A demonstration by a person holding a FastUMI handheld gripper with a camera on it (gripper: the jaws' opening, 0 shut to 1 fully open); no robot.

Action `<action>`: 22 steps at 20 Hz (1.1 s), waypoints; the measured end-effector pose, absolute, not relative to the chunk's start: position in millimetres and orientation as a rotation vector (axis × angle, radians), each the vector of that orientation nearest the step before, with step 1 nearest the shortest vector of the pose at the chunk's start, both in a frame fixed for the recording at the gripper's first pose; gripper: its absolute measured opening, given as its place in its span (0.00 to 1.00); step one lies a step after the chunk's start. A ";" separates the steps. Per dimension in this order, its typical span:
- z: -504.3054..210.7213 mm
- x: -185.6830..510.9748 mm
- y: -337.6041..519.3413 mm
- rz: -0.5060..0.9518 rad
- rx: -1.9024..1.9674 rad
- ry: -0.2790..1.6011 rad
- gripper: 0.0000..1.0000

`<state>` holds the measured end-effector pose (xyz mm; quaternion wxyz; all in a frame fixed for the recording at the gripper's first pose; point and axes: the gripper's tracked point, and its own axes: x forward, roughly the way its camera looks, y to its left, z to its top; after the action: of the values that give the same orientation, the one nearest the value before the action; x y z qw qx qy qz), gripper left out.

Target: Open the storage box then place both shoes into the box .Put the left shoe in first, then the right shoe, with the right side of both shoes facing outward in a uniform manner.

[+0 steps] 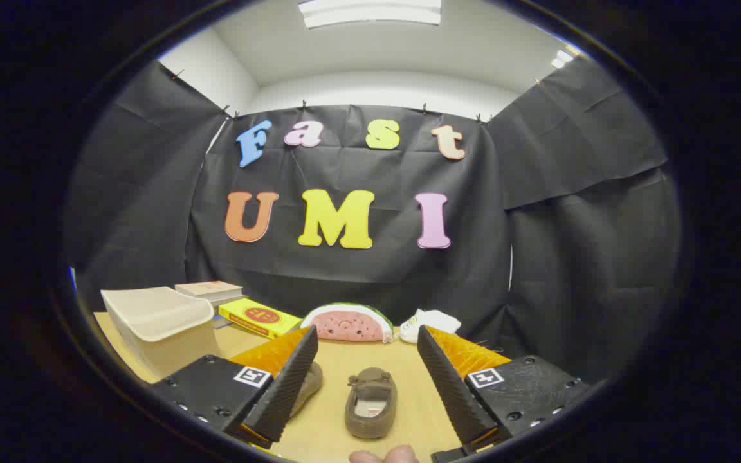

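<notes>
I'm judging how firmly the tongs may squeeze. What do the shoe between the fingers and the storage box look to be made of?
The shoe, lying between the open tongs, looks like soft suede or felt-like fabric: matte, brownish, no shine, with a paler lining. Probably compliant. The storage box, left beyond the fingers, looks like translucent, milky plastic with smooth, rigid walls.

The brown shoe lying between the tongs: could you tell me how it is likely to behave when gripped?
The brown shoe looks soft and slipper-like, so its sides will probably give under pressure. It seems light for its size. Lying flat on the table, it should not roll. The tongs stand open.
</notes>
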<state>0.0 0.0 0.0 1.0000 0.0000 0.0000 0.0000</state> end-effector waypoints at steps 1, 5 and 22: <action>0.4 -0.9 -1.4 -0.003 0.003 0.005 0.95; -1.4 -1.3 -13.1 -0.024 0.007 0.021 0.95; -4.9 1.9 20.4 0.031 -0.005 0.058 0.95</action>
<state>1.9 20.4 -4.9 0.9995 -0.0023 0.0289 0.0154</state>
